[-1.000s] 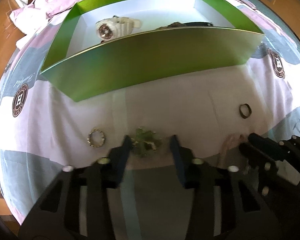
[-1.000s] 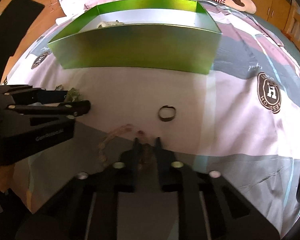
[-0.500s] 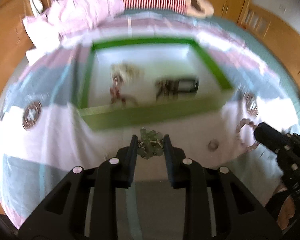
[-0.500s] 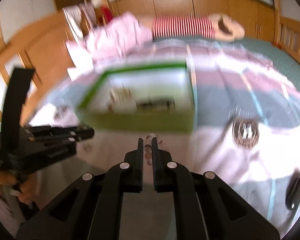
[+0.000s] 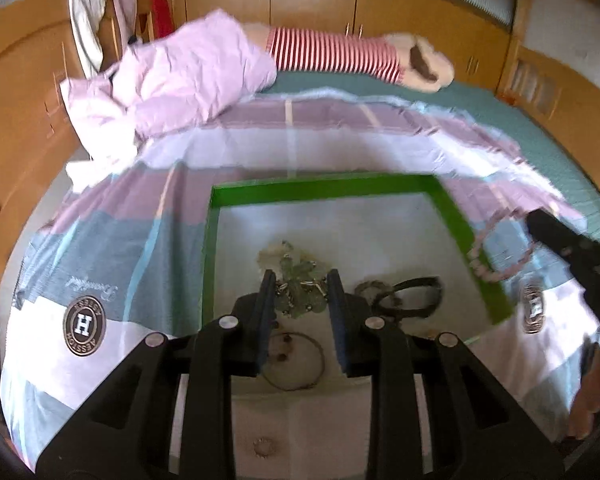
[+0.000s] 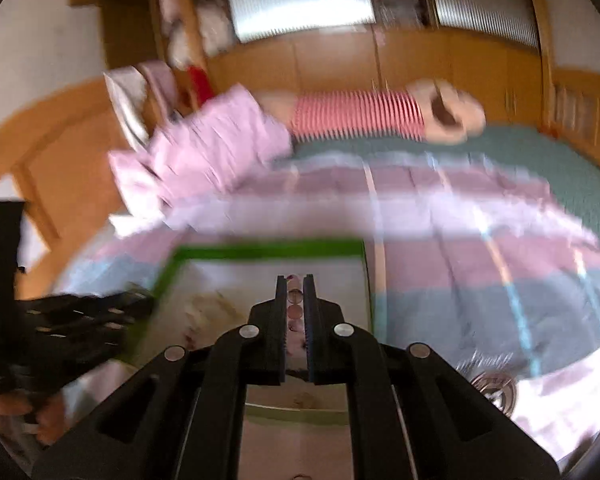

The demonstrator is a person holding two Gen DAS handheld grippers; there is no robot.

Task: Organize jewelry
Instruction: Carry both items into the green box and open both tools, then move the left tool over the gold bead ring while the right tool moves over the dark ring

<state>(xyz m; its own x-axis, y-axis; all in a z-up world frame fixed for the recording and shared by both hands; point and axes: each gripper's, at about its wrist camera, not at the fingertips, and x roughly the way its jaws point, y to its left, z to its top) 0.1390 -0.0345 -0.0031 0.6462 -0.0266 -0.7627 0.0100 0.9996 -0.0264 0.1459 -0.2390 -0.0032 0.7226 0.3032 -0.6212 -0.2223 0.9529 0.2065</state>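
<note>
Over green box (image 5: 324, 186) | left gripper (image 5: 301, 294) pinching green charm cluster (image 5: 300, 290) | right gripper (image 6: 295, 294) clamped on pink bead bracelet (image 6: 295, 312)

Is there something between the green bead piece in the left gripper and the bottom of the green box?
Nothing visible blocks it. The left gripper holds the green bead piece over the green box, whose open white floor already holds a black watch.
</note>
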